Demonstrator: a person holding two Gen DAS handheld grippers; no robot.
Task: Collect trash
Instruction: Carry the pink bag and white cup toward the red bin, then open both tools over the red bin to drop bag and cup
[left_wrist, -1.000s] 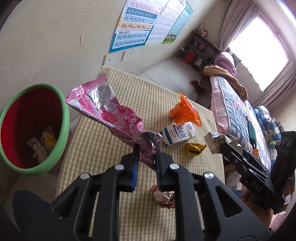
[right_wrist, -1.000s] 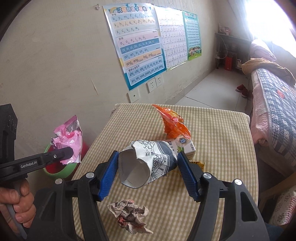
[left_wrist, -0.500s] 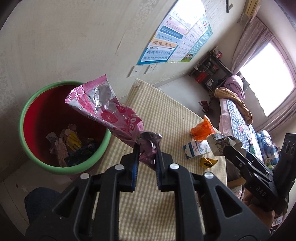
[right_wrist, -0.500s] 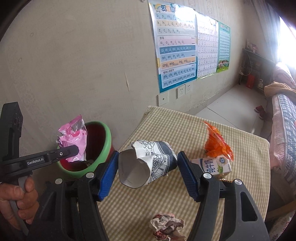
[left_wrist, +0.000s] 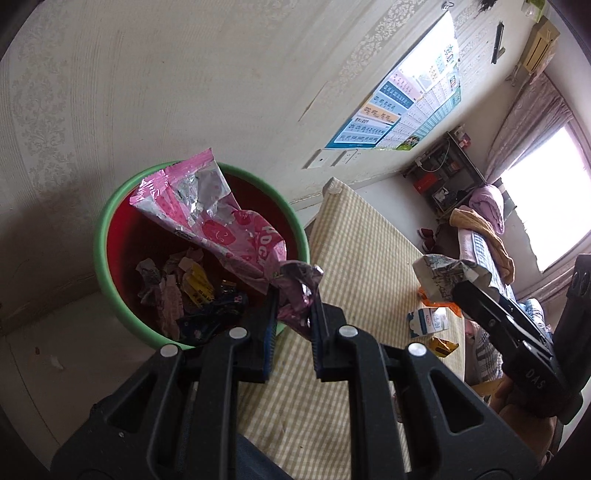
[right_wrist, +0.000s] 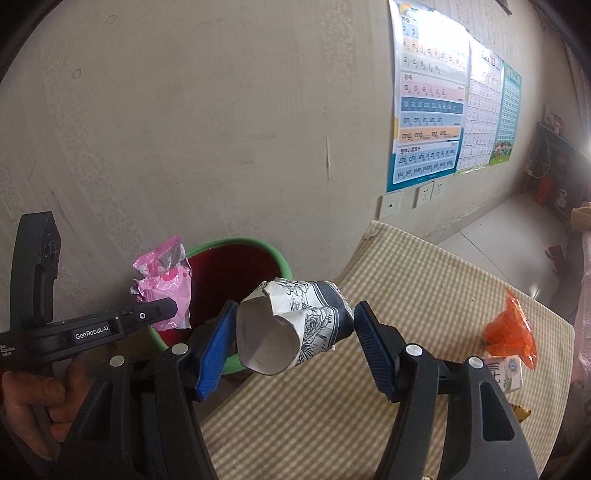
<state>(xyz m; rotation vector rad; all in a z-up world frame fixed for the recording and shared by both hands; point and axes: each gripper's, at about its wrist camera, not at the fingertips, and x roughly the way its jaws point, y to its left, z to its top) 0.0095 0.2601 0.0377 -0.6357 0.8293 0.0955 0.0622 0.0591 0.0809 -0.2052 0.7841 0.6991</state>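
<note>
My left gripper (left_wrist: 291, 310) is shut on a pink foil snack bag (left_wrist: 210, 218) and holds it over the red bin with a green rim (left_wrist: 110, 206), which has several wrappers inside. The bag (right_wrist: 166, 288) and bin (right_wrist: 236, 266) also show in the right wrist view. My right gripper (right_wrist: 295, 332) is shut on a crushed blue-and-white paper cup (right_wrist: 295, 325), held above the table's left edge beside the bin. The cup also shows in the left wrist view (left_wrist: 443, 277).
A checked tablecloth covers the table (right_wrist: 406, 295). An orange wrapper (right_wrist: 509, 332), a milk carton (right_wrist: 506, 373) and a small yellow wrapper (left_wrist: 443, 345) lie on it. A wall with posters (right_wrist: 428, 110) stands behind the bin. A bed (left_wrist: 480, 240) lies beyond the table.
Both grippers have swung left toward the bin. The pink bag has moved from over the table to over the bin. The cup has come to the table's left edge.
</note>
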